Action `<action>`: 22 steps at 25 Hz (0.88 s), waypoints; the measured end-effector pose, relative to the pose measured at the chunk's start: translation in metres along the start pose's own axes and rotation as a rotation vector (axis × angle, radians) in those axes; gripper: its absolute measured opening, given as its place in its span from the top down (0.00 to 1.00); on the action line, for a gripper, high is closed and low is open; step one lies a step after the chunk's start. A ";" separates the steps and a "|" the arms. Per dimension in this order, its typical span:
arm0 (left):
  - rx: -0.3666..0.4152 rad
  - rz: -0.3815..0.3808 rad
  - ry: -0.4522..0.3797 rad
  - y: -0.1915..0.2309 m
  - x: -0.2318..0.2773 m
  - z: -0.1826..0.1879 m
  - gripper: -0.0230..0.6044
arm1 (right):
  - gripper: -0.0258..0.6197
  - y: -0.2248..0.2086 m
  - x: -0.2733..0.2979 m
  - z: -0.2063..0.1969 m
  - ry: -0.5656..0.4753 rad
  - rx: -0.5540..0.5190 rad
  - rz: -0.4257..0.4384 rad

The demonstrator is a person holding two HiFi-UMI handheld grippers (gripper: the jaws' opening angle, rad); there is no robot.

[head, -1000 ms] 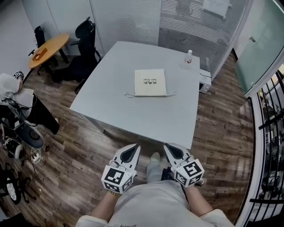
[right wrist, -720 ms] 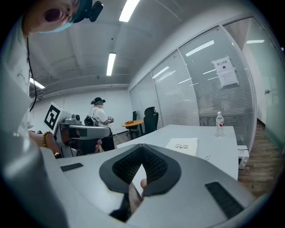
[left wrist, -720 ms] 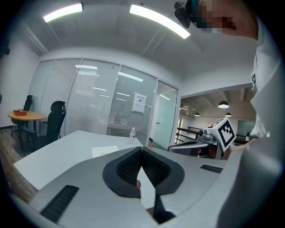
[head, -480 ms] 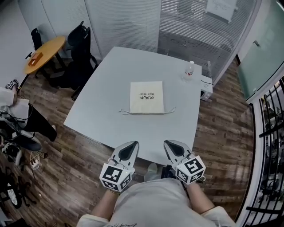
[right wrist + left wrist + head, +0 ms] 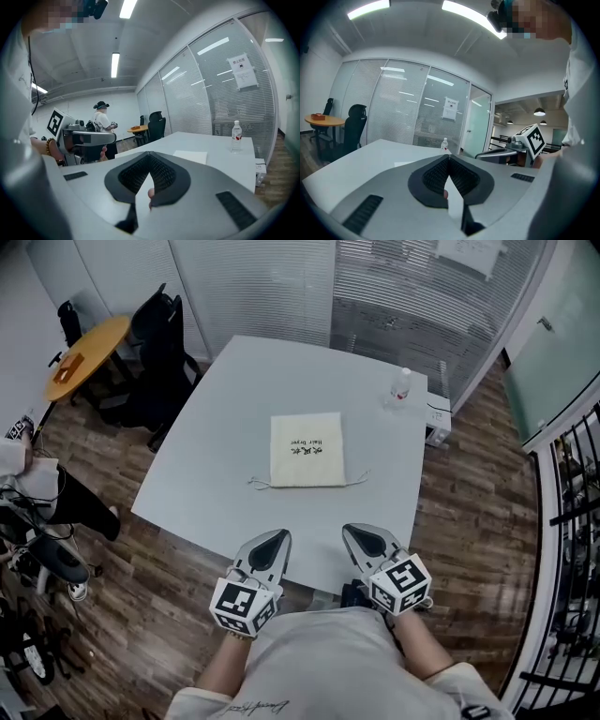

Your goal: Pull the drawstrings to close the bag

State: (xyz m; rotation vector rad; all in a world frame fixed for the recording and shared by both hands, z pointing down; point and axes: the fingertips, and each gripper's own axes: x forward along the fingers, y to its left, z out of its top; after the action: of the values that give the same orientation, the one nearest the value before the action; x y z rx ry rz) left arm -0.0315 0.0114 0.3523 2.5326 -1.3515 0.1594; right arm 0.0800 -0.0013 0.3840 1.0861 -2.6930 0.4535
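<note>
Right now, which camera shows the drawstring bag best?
The head view: the whole bag lies flat on the table, with its cords out at both near corners. The left gripper view and the right gripper view catch only a low, pale sliver of it.

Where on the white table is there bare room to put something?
Bare: the left side of the table, between the bag and its edge, and the strip behind the bag. Tightest by the bottle at the far right corner.

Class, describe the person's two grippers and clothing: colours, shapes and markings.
The left gripper and right gripper are light grey, with tapering jaws lined by black ribbed pads. Each carries a white cube printed with black square markers. The person wears a pale shirt.
</note>
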 end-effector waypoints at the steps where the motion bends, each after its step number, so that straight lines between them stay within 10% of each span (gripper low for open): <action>1: 0.000 -0.003 0.002 0.002 0.000 0.001 0.95 | 0.93 0.001 0.003 0.001 0.003 0.001 0.002; 22: 0.032 -0.098 0.050 0.055 0.021 0.012 0.95 | 0.93 0.005 0.051 0.012 0.014 0.027 -0.039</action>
State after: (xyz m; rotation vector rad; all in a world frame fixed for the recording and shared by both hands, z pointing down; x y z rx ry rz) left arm -0.0656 -0.0378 0.3551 2.5960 -1.2125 0.2253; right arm 0.0393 -0.0346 0.3867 1.1355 -2.6560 0.4909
